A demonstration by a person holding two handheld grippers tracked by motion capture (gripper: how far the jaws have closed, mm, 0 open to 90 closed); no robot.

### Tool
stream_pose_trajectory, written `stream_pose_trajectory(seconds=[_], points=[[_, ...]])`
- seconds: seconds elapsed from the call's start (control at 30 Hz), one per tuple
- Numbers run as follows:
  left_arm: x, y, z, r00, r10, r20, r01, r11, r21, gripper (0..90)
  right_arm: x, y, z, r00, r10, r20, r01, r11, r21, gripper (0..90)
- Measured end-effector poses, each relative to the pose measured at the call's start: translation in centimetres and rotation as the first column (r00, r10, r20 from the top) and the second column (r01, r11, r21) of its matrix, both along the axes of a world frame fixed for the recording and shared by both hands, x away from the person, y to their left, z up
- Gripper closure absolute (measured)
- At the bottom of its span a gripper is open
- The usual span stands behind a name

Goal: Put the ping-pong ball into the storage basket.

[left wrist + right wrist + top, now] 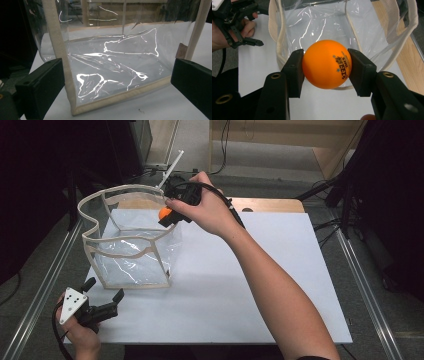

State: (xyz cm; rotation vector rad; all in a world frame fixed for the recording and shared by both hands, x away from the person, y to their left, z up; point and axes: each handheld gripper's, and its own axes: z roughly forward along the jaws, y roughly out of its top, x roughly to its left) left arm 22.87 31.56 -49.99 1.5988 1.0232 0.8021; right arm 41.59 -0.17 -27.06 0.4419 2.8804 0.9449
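white table top (280, 285) | grey floor (385, 270) | dark surroundings

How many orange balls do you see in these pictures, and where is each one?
1. The orange ball is clamped between the jaws of the right gripper, held above the open top of the clear bag. The bag looks empty inside, so none seems hidden.

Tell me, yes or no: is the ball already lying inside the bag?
No, the orange ball is clamped between the right gripper's jaws above the clear bag's open top.
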Motion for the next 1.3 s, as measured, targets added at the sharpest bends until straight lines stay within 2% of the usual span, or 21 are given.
stream_pose_trajectory(seconds=[0.4, 0.53, 0.6, 0.77, 0.83, 0.93, 0.97, 1.3], points=[[0.0, 0.1, 0.0, 1.0, -0.004, 0.001, 0.004, 1.0, -0.003, 0.0, 0.6, 1.2, -0.8, 1.0, -0.005, -0.003, 0.005, 1.0, 0.0, 47.9], [0.0, 0.1, 0.0, 1.0, -0.005, 0.001, 0.005, 1.0, -0.004, 0.0, 0.6, 1.3, -0.8, 0.9997, -0.024, 0.001, 0.024, 1.0, 0.006, 46.4], [0.0, 0.1, 0.0, 1.0, -0.005, 0.002, 0.005, 1.0, -0.006, 0.0, 0.5, 1.2, -0.8, 0.9994, -0.034, 0.007, 0.034, 0.999, 0.013, 37.6], [0.0, 0.1, 0.0, 1.0, -0.005, 0.004, 0.005, 1.0, -0.005, 0.0, 0.2, 0.7, -0.3, 0.9987, -0.049, 0.012, 0.048, 0.998, 0.049, 22.4], [0.0, 0.1, 0.0, 1.0, -0.005, 0.001, 0.005, 1.0, -0.005, 0.0, -0.1, 0.2, -0.1, 0.9983, -0.053, 0.023, 0.052, 0.996, 0.069, 11.5], [0.0, 0.1, 0.0, 1.0, -0.005, 0.002, 0.005, 1.0, -0.005, 0.0, -0.3, -0.1, -0.1, 0.9978, -0.06, 0.028, 0.057, 0.995, 0.076, 8.6], [0.0, 0.1, 0.0, 1.0, -0.005, 0.002, 0.005, 1.0, -0.005, 0.0, -0.4, -0.4, -0.1, 0.9983, -0.055, 0.018, 0.054, 0.996, 0.073, 1.8], [0.0, 0.0, 0.0, 1.0, -0.004, 0.002, 0.004, 1.0, -0.002, 0.0, -1.3, -1.9, -0.8, 0.9976, -0.066, 0.019, 0.065, 0.997, 0.052, 0.0]])
